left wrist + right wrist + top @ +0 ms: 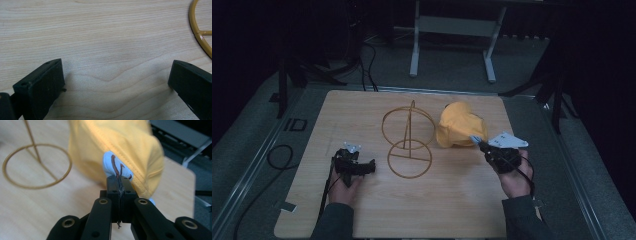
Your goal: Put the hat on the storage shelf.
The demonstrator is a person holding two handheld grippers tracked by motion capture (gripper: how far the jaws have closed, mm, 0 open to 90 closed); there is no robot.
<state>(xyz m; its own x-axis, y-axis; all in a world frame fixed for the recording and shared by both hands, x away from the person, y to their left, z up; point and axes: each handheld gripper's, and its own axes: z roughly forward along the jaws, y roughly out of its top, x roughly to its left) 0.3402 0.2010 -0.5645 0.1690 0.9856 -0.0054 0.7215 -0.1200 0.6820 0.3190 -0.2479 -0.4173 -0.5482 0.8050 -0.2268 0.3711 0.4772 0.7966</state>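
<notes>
Half done at best, judging by the layout. Right gripper [477,141] clamped tight, jaws pressed together on the white label [113,167] at the rim of the yellow cap [460,125], so the grab itself counts as finished. Cap bunched and hanging off that pinch over the far right part of the table [452,210], just beside the wire stand [409,156] but apart from it. Cannot tell whether the fabric has fully cleared the wood.

Left gripper [371,166] low over the near left part of the table, jaws spread wide with nothing between them but bare wood grain. Seen from the left gripper view [116,75], close to the stand's base ring [197,35] yet not touching it.

Left to do, most likely: carrying the cap across to the stand at the table's middle, settling it over the upright hoop, then letting go. Possibly also steadying the light stand with the free claw, since nothing holds it down. Stand bare for now, upright, with its ring flat on the wood [32,187].
</notes>
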